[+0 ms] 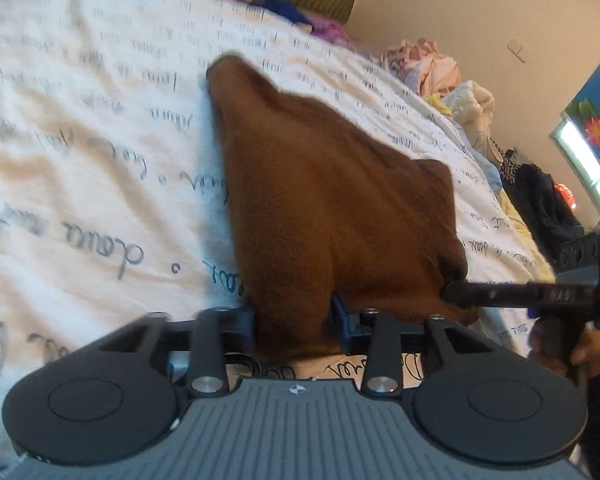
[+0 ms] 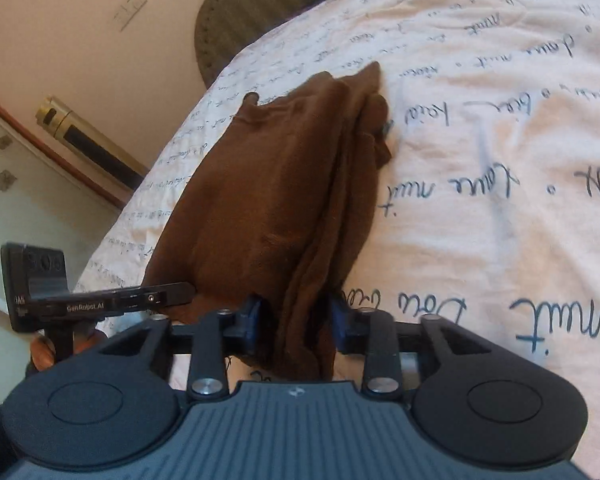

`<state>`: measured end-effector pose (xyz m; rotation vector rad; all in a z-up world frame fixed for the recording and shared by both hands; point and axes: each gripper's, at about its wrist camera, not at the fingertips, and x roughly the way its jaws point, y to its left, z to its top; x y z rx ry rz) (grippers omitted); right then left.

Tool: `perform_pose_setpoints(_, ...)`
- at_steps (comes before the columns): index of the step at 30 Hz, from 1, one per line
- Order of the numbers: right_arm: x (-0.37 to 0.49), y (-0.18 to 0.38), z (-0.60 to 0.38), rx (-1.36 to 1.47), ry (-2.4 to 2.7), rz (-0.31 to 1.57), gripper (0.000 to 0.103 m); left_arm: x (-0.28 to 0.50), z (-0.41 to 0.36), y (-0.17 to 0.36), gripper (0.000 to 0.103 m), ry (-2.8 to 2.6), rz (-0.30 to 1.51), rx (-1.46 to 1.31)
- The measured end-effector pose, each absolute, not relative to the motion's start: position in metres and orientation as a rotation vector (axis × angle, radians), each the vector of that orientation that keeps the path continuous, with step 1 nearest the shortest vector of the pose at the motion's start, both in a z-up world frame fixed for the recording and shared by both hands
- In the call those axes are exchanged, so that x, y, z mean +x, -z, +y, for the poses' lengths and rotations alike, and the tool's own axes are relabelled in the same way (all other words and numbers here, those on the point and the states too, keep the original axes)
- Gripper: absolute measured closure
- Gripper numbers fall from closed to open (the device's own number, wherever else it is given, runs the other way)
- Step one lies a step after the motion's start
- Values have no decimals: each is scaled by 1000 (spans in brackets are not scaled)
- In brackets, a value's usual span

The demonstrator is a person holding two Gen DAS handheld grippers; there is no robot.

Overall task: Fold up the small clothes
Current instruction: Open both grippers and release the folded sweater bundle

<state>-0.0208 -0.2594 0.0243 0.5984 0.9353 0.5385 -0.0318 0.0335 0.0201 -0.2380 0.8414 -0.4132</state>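
- Left gripper [image 1: 294, 320] and right gripper [image 2: 294, 320] each pinch the near edge of a brown garment [image 1: 332, 200] on the script-printed bedspread [image 1: 80, 140].
- Garment looks partly folded lengthwise; further folds likely remain, and other clothes [image 1: 440, 68] wait unfolded.

Brown garment [image 2: 284, 184] lying on the white bedspread [image 2: 480, 152] printed with cursive script, bunched into long folds along its right side. Near end gathered between the blue pads of the right gripper [image 2: 296, 320], cloth filling the gap. Left gripper [image 2: 190, 289] reaching in from the left, its black tip at the garment's near left corner. Beyond the bed, a gold-and-black cylinder [image 2: 92, 144] against the wall.
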Motion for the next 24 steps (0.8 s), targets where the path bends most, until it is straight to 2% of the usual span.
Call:
perform_pose_setpoints(1, -27, -31, -266, 629, -518, 899, 50, -47, 29, -28, 46, 383, 775, -158)
perform_pose_setpoints(2, -35, -41, -273, 649, -503, 840, 48, -63, 22, -36, 39, 360, 703, -60)
perform_pose_setpoints(4, -48, -58, -278, 658, -514, 738, 48, -92, 4, -39, 39, 318, 590, 145)
perform_pose_setpoints(7, -47, -70, -260, 598, -559, 755, 50, -106, -14, -30, 39, 308, 558, 282)
perform_pose_setpoints(13, -23, -50, -217, 454, -516, 870, 51, -79, -16, -6, 51, 212, 625, 247)
perform_pose_setpoints(14, -19, -45, -215, 438, -496, 888, 52, -78, -13, -6, 61, 215, 615, 226)
perform_pose_setpoints(15, -19, -42, -214, 424, -495, 890, 56, -79, -12, -7, 73, 214, 609, 212)
perform_pose_setpoints(16, -20, -40, -215, 422, -495, 888, 82, -78, -9, -8, 87, 214, 616, 190)
perform_pose_setpoints(17, -20, -40, -219, 454, -511, 903, 94, -79, -4, -10, 88, 211, 623, 152)
perform_pose_setpoints(20, -37, -48, -226, 433, -525, 883, 94, -77, 8, -10, 89, 215, 651, 104)
perform_pose_setpoints(24, -39, -23, -234, 511, -525, 895, 95, -75, 3, -4, 89, 195, 652, 119)
